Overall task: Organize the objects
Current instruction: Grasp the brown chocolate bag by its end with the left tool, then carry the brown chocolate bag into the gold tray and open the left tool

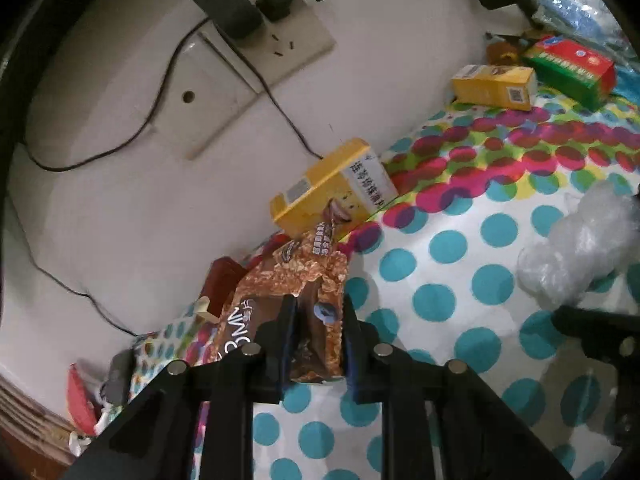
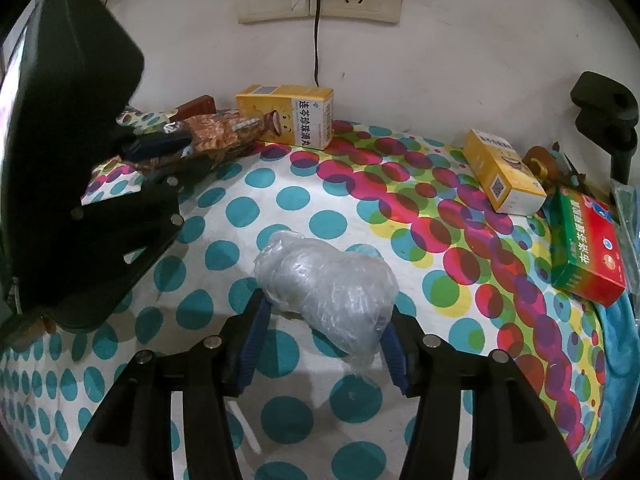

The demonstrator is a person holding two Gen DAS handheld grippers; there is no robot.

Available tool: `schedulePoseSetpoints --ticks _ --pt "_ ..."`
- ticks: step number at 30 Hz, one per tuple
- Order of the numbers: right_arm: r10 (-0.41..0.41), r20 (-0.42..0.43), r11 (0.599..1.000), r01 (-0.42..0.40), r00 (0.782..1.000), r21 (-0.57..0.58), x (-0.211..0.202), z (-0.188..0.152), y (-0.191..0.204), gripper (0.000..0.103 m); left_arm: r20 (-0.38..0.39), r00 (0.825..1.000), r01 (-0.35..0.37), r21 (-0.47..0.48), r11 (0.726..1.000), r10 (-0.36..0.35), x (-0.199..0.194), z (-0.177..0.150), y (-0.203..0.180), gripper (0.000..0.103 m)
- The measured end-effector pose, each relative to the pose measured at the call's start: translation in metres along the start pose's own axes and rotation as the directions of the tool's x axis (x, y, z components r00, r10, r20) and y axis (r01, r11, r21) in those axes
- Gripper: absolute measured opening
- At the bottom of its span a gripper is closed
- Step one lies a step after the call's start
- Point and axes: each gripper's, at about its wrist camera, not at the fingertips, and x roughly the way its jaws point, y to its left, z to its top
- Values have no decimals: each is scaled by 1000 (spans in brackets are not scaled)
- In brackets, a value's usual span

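A brown snack wrapper (image 1: 316, 312) is pinched between the nearly closed fingers of the left hand-held gripper (image 1: 315, 334), far left by the wall. A clear plastic bundle (image 2: 326, 284) lies between the right hand-held gripper's (image 2: 325, 336) part-open fingers on the dotted cloth (image 2: 248, 208); contact cannot be told.

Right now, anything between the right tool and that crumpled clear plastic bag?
Nothing visible. The crumpled clear plastic bag lies on the polka-dot cloth, already between the right tool's blue pads, which sit at its sides.
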Motion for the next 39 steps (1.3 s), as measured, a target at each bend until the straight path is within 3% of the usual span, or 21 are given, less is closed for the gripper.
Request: schedulePoseSetpoints --ticks 14,27,34,39 --pt "-13 0 1000 13 1000 -9 2 1 4 50 50 996 88 -215 973 -79 -66 -26 22 17" --pt "-27 1 999 27 1000 -20 2 2 9 49 67 972 232 -440 867 -226 -157 -83 70 15" --pt "-47 5 998 47 999 -34 3 2 12 49 94 965 257 -499 828 -243 -201 -110 92 14" --pt "-55 7 998 55 998 -41 2 2 13 49 116 970 241 -543 805 -212 -227 -121 117 13"
